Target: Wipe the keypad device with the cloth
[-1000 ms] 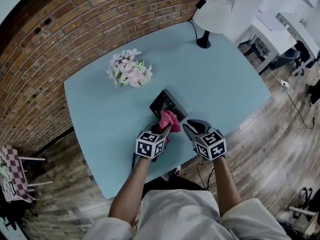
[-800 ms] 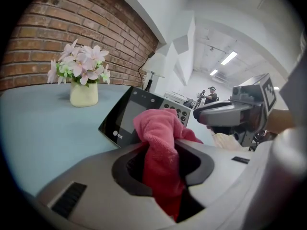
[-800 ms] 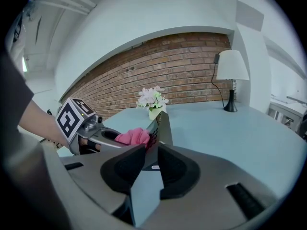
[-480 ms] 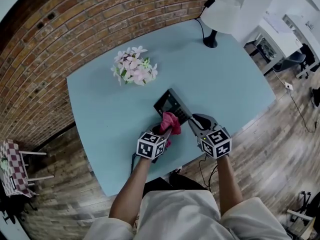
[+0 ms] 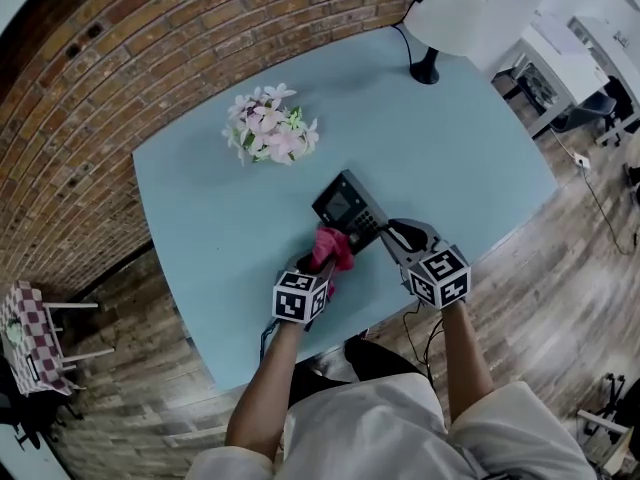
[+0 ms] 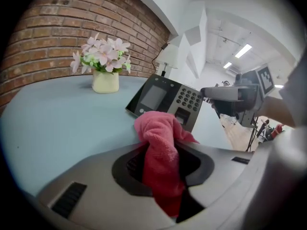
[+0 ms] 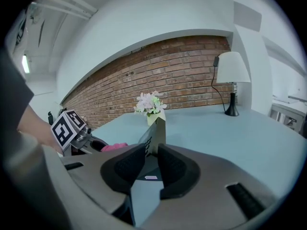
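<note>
The black keypad device point(image 5: 347, 207) rests tilted on the light blue table point(image 5: 220, 228), its screen and keys facing me. My left gripper point(image 5: 322, 262) is shut on a pink cloth point(image 5: 333, 247), which hangs at the device's near edge. In the left gripper view the cloth point(image 6: 160, 143) bulges out between the jaws just in front of the device point(image 6: 165, 99). My right gripper point(image 5: 391, 234) grips the device's right near corner. In the right gripper view the device point(image 7: 157, 130) stands edge-on between the pads of the right gripper point(image 7: 152, 150).
A vase of pink and white flowers point(image 5: 270, 131) stands behind the device to the left. A white table lamp point(image 5: 447, 18) with a black cord is at the far right corner. A brick wall point(image 5: 150, 48) runs behind the table. The table's near edge lies just below the grippers.
Both grippers have moved forward to the device. The right one has come in from the right and closed on its corner. The cloth now sits at the device's near edge.
</note>
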`<control>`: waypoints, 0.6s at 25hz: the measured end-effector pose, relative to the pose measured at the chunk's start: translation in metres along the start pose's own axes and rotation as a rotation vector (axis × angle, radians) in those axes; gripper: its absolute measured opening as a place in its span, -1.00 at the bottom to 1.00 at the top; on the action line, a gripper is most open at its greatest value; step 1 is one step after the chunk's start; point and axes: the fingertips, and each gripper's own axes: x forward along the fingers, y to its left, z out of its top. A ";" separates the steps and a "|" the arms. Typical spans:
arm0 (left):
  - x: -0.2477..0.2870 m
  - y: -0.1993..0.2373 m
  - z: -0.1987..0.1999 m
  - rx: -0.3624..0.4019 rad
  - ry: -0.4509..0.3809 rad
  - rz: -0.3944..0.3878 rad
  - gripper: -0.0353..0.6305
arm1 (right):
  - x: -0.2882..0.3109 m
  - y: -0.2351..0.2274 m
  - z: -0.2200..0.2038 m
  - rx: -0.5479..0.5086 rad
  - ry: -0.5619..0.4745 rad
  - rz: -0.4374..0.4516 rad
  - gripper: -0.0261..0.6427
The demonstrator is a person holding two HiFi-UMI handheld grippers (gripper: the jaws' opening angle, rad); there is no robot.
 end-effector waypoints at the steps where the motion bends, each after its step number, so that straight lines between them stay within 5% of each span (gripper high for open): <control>1: -0.004 0.004 -0.001 -0.001 0.000 0.007 -0.45 | 0.000 0.000 0.001 0.000 0.002 -0.008 -0.60; 8: -0.043 0.034 -0.001 -0.026 -0.038 0.041 -0.45 | -0.015 0.002 0.005 0.087 -0.022 -0.137 -0.61; 15: -0.085 0.038 0.015 0.049 -0.118 0.024 -0.45 | -0.055 0.025 0.001 0.180 -0.030 -0.280 -0.73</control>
